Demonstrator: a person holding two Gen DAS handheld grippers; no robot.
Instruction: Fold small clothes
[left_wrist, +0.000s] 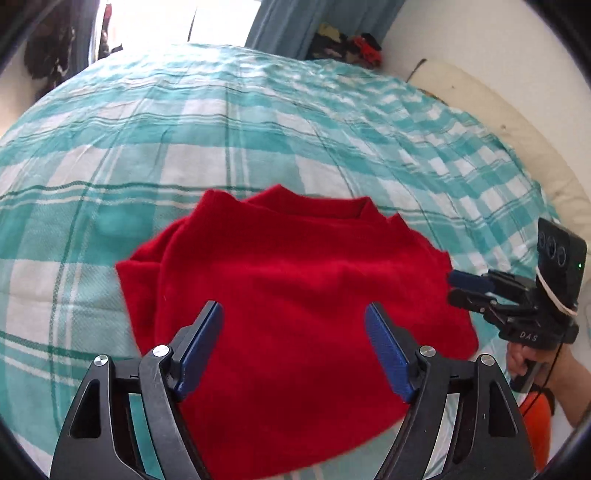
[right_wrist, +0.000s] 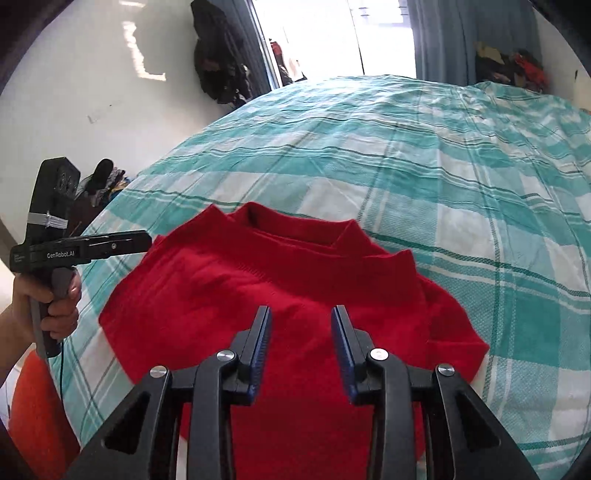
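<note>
A red knit sweater (left_wrist: 288, 295) lies partly folded on the bed, its sleeves tucked in and its collar at the far side; it also shows in the right wrist view (right_wrist: 280, 295). My left gripper (left_wrist: 295, 310) is open and empty above the sweater's near part. My right gripper (right_wrist: 301, 314) is open and empty above the sweater's middle. In the left wrist view the right gripper (left_wrist: 460, 286) hovers at the sweater's right edge. In the right wrist view the left gripper (right_wrist: 142, 240) is at the sweater's left edge.
The bed has a teal and white checked cover (left_wrist: 258, 140). A cream pillow (left_wrist: 517, 129) lies at its right side by the wall. Piled clothes (right_wrist: 509, 66) sit in the far corner. Dark garments (right_wrist: 218, 74) hang by the doorway. An orange object (right_wrist: 37, 406) is beside the bed.
</note>
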